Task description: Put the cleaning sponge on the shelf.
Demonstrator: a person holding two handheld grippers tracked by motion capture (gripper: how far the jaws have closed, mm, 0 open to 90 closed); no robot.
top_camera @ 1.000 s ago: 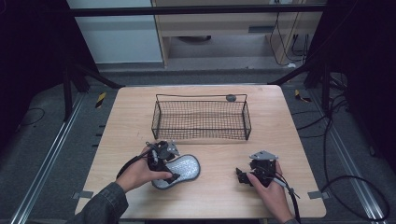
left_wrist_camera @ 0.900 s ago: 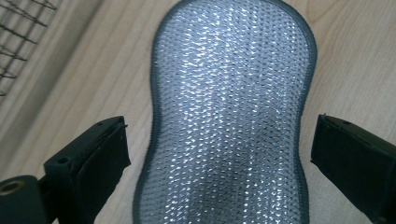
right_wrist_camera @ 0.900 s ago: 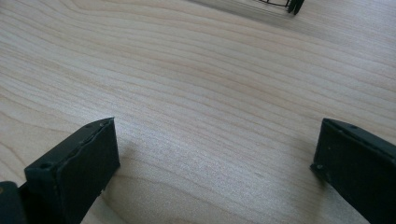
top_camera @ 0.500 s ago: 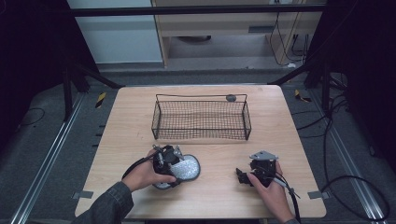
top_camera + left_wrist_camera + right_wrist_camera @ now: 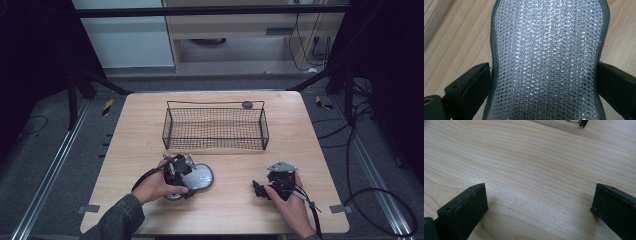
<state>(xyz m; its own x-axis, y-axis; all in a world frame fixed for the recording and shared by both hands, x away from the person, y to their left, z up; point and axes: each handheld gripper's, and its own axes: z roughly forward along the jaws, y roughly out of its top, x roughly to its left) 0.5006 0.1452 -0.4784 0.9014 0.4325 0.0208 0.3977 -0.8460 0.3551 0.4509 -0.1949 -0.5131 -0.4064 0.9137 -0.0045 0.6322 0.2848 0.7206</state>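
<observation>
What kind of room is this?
Probably a lab or workshop, not a home: a bare wooden table inside a dark metal frame, loose cables on grey floor, and a hand-held gripper with a trailing cable.

A wire basket (image 5: pixel 214 128) sits on the wooden table (image 5: pixel 310 145), mid-rear.

Wire basket (image 5: pixel 214 129) blocks the table's (image 5: pixel 310 150) far middle. Bare wood lies between the scrubbing pad (image 5: pixel 199 176) and right gripper (image 5: pixel 260 190), and along both sides.
</observation>
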